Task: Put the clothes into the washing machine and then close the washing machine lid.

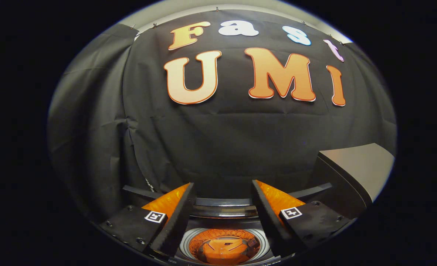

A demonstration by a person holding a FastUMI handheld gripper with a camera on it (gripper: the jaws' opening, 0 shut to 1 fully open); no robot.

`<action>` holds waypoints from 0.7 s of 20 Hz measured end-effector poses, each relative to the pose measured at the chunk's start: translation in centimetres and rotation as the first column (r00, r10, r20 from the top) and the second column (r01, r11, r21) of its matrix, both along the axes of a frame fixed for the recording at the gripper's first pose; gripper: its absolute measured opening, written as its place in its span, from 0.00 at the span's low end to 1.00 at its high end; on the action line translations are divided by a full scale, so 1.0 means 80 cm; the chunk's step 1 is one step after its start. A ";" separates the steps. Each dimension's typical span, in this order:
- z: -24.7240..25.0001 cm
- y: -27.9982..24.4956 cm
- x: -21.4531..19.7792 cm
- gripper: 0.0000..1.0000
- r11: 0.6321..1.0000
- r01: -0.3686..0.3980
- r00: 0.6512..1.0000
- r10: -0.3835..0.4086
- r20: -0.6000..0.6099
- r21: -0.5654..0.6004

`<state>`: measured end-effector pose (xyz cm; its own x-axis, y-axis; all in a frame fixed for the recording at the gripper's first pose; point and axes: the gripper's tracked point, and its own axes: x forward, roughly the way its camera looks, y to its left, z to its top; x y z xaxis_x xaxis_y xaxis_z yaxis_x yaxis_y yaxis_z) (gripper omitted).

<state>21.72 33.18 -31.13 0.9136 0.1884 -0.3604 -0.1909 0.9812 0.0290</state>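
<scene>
1. The gripper [222, 192] points forward with its two fingers spread wide apart, and nothing is held between them.
2. Each finger carries a small square black-and-white marker: one on the finger at 7 o'clock [155, 216], one on the finger at 5 o'clock [291, 212].
3. Below and between the fingers, at 6 o'clock, lies the open mouth of a top-loading washing machine [224, 207]; its dark curved rim runs across just beyond the fingertips.
4. Inside the mouth sits the round drum [200, 246], its perforated wall lit in an orange tone.
5. At the bottom of the drum lies an orange piece of clothing [224, 251], crumpled, directly under the gap between the fingers. Its exact kind cannot be told.
6. At about 4 o'clock from the gripper, just beyond the right-hand finger, the washing machine lid [359, 166] stands raised and tilted, a grey panel with a dark edge, clear of the opening.
7. Farthest off, from 9 o'clock round to 3 o'clock, the black cloth wall [222, 147] of the booth hangs in loose folds behind the machine.
</scene>
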 end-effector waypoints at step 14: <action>-0.090 -0.004 -0.057 0.98 1.000 -0.014 0.975 0.011 -0.222 -0.011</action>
